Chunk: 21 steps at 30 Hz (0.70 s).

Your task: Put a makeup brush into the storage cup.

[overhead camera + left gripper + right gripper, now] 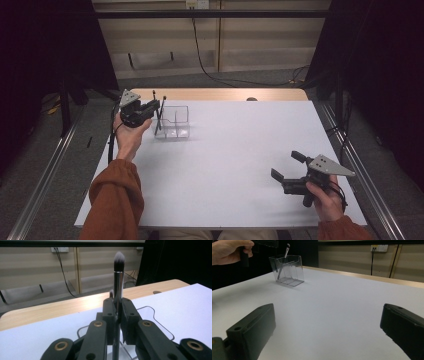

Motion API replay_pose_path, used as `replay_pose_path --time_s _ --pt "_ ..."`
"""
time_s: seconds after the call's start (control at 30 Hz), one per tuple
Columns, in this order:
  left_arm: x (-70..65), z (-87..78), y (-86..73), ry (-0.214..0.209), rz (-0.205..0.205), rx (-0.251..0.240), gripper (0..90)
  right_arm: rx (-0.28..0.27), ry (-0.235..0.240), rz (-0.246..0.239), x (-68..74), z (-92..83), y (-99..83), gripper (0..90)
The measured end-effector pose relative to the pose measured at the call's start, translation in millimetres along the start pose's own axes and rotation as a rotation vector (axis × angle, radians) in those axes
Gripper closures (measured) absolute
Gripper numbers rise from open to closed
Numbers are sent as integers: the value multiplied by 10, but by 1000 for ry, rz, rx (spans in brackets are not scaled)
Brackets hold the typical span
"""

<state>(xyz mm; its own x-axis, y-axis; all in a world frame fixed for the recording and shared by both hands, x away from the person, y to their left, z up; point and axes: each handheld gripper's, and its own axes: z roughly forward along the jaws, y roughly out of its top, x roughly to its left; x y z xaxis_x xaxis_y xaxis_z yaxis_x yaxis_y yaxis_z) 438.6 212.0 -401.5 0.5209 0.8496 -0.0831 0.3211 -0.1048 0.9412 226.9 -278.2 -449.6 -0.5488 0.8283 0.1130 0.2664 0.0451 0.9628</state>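
Note:
A makeup brush (pixel 118 277) with a chrome ferrule and a grey-tipped head stands upright, and my left gripper (pixel 118 308) is shut on its handle. Its lower end reaches down into a clear plastic holder (pixel 160 320). Just behind it the tip of a second brush (pixel 111 292) peeks out. In the high view the left gripper (pixel 156 106) is at the holder (pixel 175 125) on the far left of the white table. My right gripper (pixel 288 165) is open and holds nothing near the front right; its jaws (pixel 328 315) stand wide over bare white surface.
The white sheet (pixel 235 160) covers most of the table, with a wooden strip (pixel 220 94) along the far edge. In the right gripper view the holder (pixel 287 270) stands far off with a brush (pixel 286 250) in it, beside the person's hand (pixel 229 250).

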Motion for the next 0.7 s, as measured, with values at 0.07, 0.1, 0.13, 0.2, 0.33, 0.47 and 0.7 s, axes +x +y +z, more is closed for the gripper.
replay_pose_path --time_s 0.07,0.1,0.13,0.2,0.33,0.47,0.7 --pt "-1 1 -8 -4 -1 1 809 -1 -2 -1 -5 -2 1 0" --pt "-1 0 -9 -5 3 0 809 -2 -2 2 -3 -2 1 0" --pt "0 -1 -10 -8 -1 1 800 -1 -3 3 -3 -1 1 0" --pt "7 -6 -10 -3 -6 -6 759 -1 -2 0 -3 2 0 0" --pt "21 -20 -16 -5 -14 -19 666 0 1 -1 0 -1 0 0" --pt "51 -44 -25 0 -30 -35 566 -2 -1 2 -1 1 -1 0" --pt "68 -106 3 10 -37 -38 295 -5 0 11 -8 20 0 0"
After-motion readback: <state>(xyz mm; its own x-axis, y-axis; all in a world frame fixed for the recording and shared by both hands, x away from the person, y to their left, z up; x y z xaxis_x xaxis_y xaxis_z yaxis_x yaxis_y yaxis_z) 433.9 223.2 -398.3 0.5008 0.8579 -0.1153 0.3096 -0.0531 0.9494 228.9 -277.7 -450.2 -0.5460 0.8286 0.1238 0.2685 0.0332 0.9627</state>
